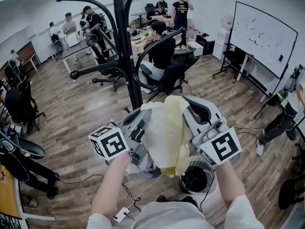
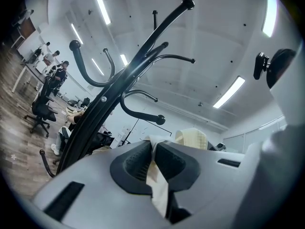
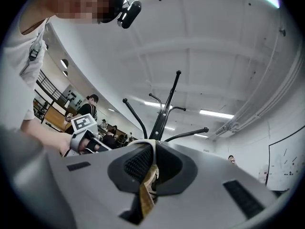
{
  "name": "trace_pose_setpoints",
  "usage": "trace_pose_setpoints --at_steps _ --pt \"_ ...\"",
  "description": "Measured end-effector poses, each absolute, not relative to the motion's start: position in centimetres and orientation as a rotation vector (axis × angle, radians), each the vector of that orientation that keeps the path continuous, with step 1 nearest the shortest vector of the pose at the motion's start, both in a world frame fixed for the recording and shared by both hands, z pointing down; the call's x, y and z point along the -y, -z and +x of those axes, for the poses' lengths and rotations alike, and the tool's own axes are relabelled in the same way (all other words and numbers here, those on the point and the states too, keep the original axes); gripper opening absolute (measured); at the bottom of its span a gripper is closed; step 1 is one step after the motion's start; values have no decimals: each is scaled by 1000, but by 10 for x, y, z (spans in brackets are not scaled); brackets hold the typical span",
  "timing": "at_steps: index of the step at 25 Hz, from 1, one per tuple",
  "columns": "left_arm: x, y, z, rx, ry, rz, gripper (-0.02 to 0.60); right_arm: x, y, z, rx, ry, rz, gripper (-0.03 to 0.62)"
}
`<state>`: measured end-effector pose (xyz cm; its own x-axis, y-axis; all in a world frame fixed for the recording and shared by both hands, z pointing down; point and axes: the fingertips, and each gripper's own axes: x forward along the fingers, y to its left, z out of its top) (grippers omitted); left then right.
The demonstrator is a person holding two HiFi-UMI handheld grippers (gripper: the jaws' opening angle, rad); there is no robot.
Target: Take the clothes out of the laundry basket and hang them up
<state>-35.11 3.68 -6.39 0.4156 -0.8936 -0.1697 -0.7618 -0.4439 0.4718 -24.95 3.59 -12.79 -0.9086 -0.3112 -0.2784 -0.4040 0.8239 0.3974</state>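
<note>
My left hand-held gripper (image 2: 153,152) and right hand-held gripper (image 3: 151,162) each clench an edge of the yellow garment (image 1: 167,128), mid-frame: it looks soft, light, floppy.

Right tongs (image 3: 154,144) tight on yellow cloth (image 3: 146,193)

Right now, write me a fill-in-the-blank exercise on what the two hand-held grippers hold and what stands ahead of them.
1. The left hand-held gripper and the right hand-held gripper are both shut on a pale ____ garment.
2. The coat rack ahead of the person is coloured ____.
3. In the head view, the whiteboard stands on the ____ side.
Missing words: yellow; black; right.
</note>
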Motion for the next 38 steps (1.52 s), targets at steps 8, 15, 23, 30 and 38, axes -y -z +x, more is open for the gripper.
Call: trace_pose_setpoints --at_steps 8,15,23,30,38 --pt "-32 56 -356 1429 592 2333 31 -27 151 -270 -2813 -761 -538 17" --pt "-31 58 -369 1434 646 2310 31 -21 159 -286 -2832 -835 -537 18" --pt "-27 46 -395 1456 649 2259 31 -14 144 -306 -2894 -853 -563 20" --pt "-17 32 -408 1487 649 2213 31 -12 128 -315 -2942 -860 -579 23" --pt "-11 22 -421 1537 636 2192 31 -10 121 -319 -2948 -828 -566 35"
